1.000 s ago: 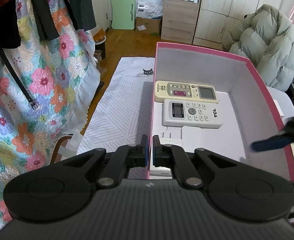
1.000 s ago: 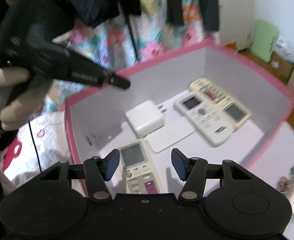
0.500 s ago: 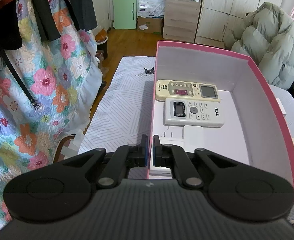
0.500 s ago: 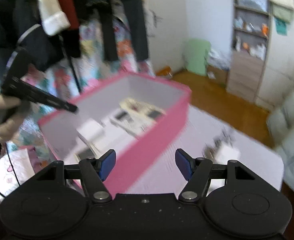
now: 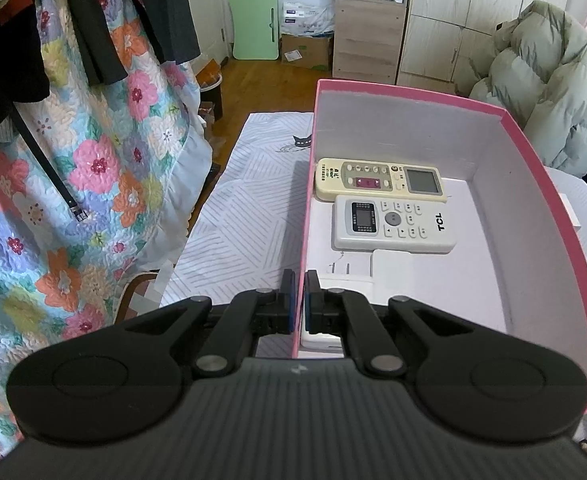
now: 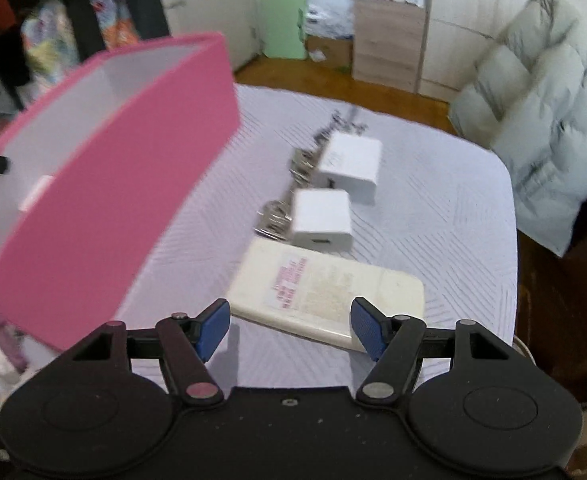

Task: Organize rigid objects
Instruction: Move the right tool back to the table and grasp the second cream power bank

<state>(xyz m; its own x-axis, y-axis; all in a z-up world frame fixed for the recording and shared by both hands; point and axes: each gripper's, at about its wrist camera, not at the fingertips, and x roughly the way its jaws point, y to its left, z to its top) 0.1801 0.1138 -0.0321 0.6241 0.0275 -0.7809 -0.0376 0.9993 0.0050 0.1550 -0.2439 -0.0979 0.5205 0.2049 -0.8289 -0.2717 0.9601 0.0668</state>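
My left gripper (image 5: 300,304) is shut on the near left wall of the pink box (image 5: 533,168). In the box lie a cream remote (image 5: 379,179), a white TCL remote (image 5: 393,225) and a white charger (image 5: 397,268). My right gripper (image 6: 289,330) is open and empty, just above the table to the right of the pink box (image 6: 133,184). In front of its fingers lies a cream remote (image 6: 325,290), face down. Beyond it stand two white plug chargers (image 6: 323,220) (image 6: 351,162).
The table has a light striped cloth (image 6: 433,208). A floral quilt and hanging clothes (image 5: 73,140) are at the left. A grey puffer coat (image 5: 545,92) lies at the far right. Wooden cabinets (image 5: 373,20) stand at the back.
My right gripper has swung out of the box to the right, and now faces the remote and chargers on the table. My left gripper holds the box wall as before.
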